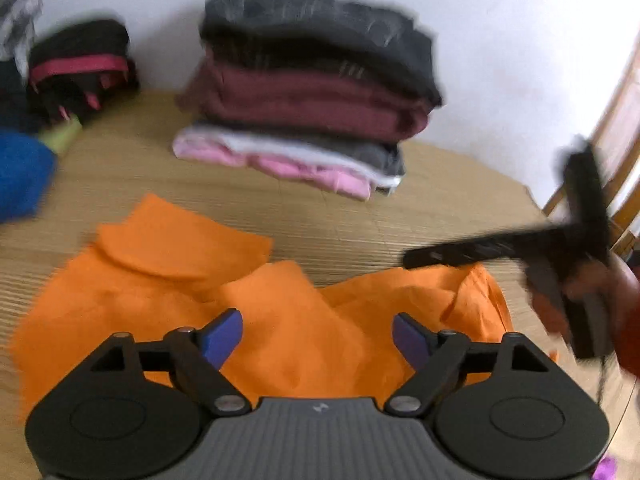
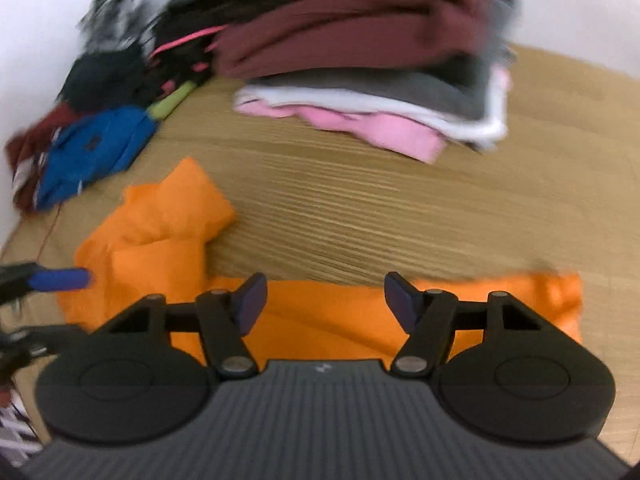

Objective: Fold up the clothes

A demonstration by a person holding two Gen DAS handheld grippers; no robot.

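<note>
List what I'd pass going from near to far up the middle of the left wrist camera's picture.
The left tongs, standing open → the orange garment spread below them → a bare strip of wooden table → the stack of folded clothes, pink at the bottom, maroon above, dark grey on top → the white wall.

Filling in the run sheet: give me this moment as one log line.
stage: reaching | left tool: open, empty | right tool: open, empty | orange garment: crumpled on table | folded stack: behind
</note>
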